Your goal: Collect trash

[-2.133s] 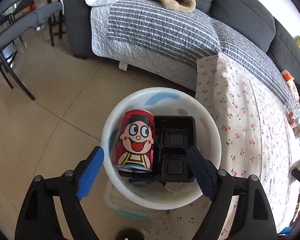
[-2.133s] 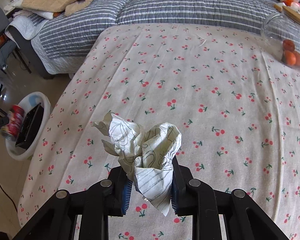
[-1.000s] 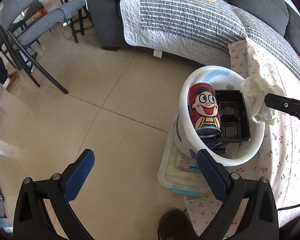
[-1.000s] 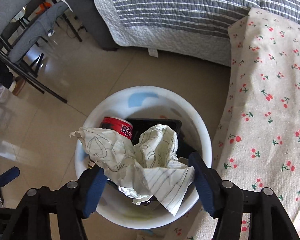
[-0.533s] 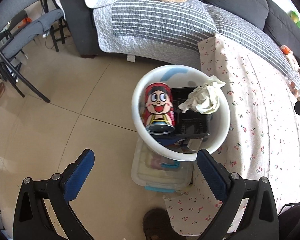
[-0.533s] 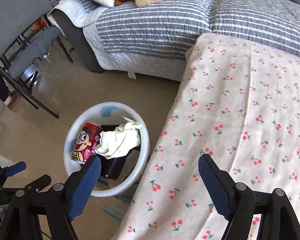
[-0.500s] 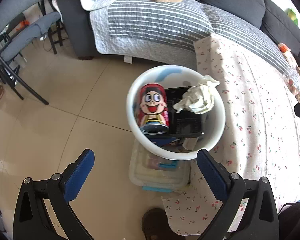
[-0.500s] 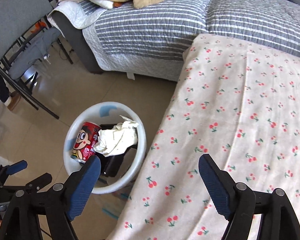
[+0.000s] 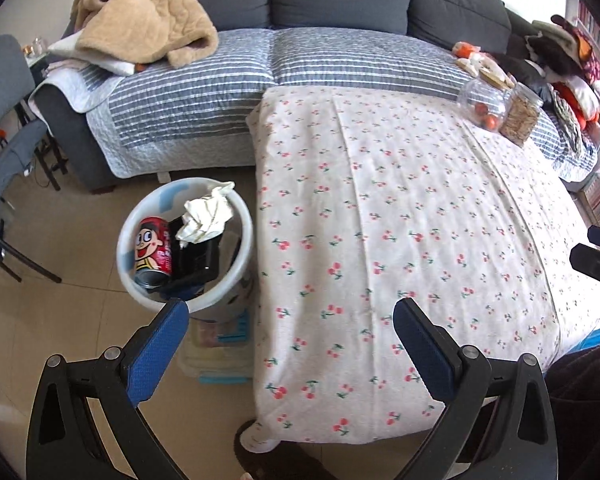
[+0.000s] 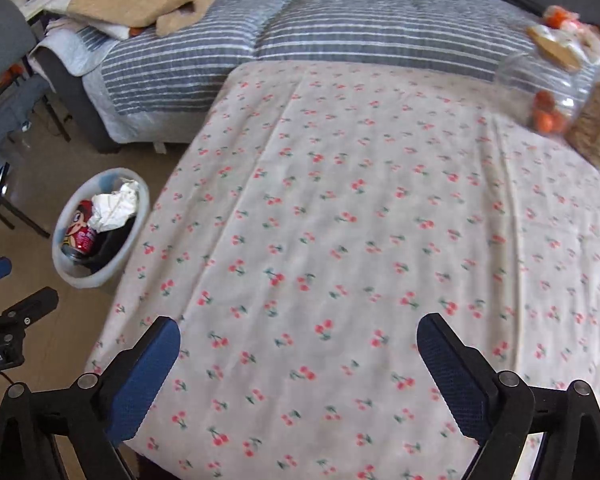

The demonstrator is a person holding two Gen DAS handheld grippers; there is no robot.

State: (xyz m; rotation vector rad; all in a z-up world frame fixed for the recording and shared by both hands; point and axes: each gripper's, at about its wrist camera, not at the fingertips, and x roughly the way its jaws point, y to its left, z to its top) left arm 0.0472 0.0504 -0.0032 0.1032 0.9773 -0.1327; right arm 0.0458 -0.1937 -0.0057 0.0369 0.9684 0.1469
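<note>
A white bin [image 9: 244, 216] stands on the floor left of the table. It holds a red cartoon can [image 9: 153, 249], a black plastic tray [image 9: 198, 256] and a crumpled paper ball [image 9: 206, 216]. The bin also shows in the right wrist view [image 10: 100, 276], with the paper [image 10: 114, 206] on top. My left gripper [image 9: 290, 340] is open and empty, above the table's near left edge. My right gripper [image 10: 298, 354] is open and empty over the cherry-print tablecloth [image 10: 360, 220].
Two clear jars [image 9: 500, 110] stand at the table's far right corner. A striped sofa [image 9: 260, 64] with a tan blanket [image 9: 144, 20] lies behind. A clear plastic box [image 9: 220, 348] sits under the bin. Grey chairs [image 9: 4, 120] stand at the left.
My right gripper opened and dropped the paper ball into the bin, then drew back over the table. My left gripper swung right from the bin toward the table.
</note>
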